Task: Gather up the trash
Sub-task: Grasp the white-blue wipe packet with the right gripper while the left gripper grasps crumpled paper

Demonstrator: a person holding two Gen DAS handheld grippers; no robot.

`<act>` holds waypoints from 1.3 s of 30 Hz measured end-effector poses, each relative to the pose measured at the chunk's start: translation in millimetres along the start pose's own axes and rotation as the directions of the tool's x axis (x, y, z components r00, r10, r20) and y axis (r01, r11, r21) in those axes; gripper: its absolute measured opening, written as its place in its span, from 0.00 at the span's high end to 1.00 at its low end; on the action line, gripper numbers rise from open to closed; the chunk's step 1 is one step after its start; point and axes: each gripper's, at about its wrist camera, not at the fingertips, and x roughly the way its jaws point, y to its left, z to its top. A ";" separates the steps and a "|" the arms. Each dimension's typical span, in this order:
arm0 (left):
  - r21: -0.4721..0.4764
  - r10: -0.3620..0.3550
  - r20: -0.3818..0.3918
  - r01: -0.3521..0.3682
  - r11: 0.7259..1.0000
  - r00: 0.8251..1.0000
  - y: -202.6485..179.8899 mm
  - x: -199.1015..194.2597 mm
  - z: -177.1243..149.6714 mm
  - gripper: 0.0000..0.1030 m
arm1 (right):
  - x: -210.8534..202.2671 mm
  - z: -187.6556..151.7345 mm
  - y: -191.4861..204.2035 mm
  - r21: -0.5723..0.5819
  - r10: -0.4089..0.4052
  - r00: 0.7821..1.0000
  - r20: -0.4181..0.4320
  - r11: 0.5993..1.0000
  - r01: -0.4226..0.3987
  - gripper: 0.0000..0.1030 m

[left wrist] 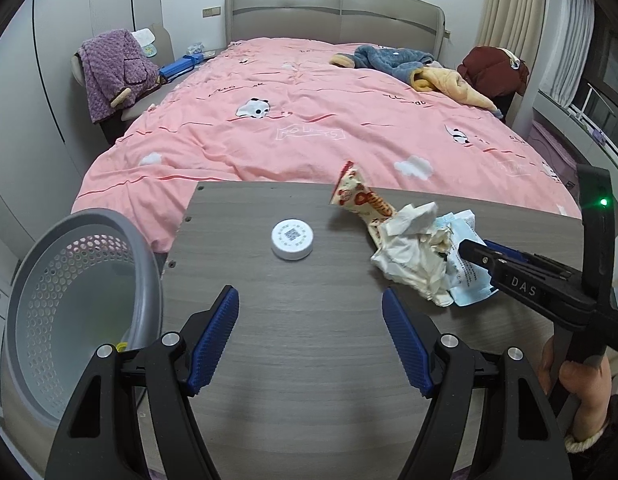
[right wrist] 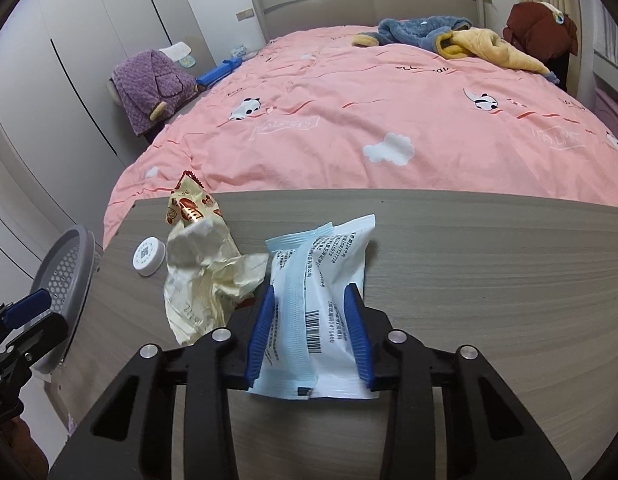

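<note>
Both views are evenly lit by soft, diffuse indoor light, faint shadows are cast on the grey table (left wrist: 309, 320) beneath the trash, straight lines are bowed by fisheye distortion, corners are blacked out, and focus is kept sharp throughout.

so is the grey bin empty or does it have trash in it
Mostly empty: the grey perforated bin shows bare walls; only a small yellow bit near its bottom rim.

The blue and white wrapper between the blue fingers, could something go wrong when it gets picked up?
Maybe. The right gripper straddles the blue and white wrapper, which touches the crumpled cream paper, so that could get dragged along. The slippery wrapper may also slide out before reaching the grey basket, off the table's left edge.
</note>
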 end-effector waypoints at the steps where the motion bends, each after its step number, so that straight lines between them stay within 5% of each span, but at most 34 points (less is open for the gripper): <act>1: 0.003 -0.006 -0.004 0.006 1.000 1.000 -3.1 1.5 0.6 0.31 | -2.7 -1.4 -2.7 0.005 0.004 1.000 0.004 1.000 -0.004 0.70; 16: 0.060 -0.037 -0.035 0.039 0.997 0.999 -37.7 14.0 -0.3 0.31 | -30.9 -23.0 -43.7 0.071 -0.011 1.000 0.026 0.997 0.009 0.70; 21: 0.056 -0.031 -0.030 0.033 0.998 0.999 -36.0 13.7 0.2 0.31 | -38.3 -23.1 -42.5 0.073 -0.036 0.998 0.045 0.997 0.033 0.44; 26: 0.051 -0.028 -0.029 0.030 0.998 0.999 -34.2 14.3 -0.1 0.31 | -36.7 -17.9 -33.1 0.057 -0.070 0.997 0.043 0.996 0.067 0.34; 34: 0.049 -0.022 -0.023 0.023 0.999 1.000 -30.4 13.5 0.1 0.31 | -10.1 -17.5 -26.9 0.031 -0.148 0.989 -0.026 0.988 0.149 0.35; 39: 0.051 -0.025 -0.030 0.026 0.998 0.999 -30.8 17.6 0.8 0.31 | -7.1 -19.2 -26.2 0.020 -0.143 0.989 -0.030 0.989 0.144 0.44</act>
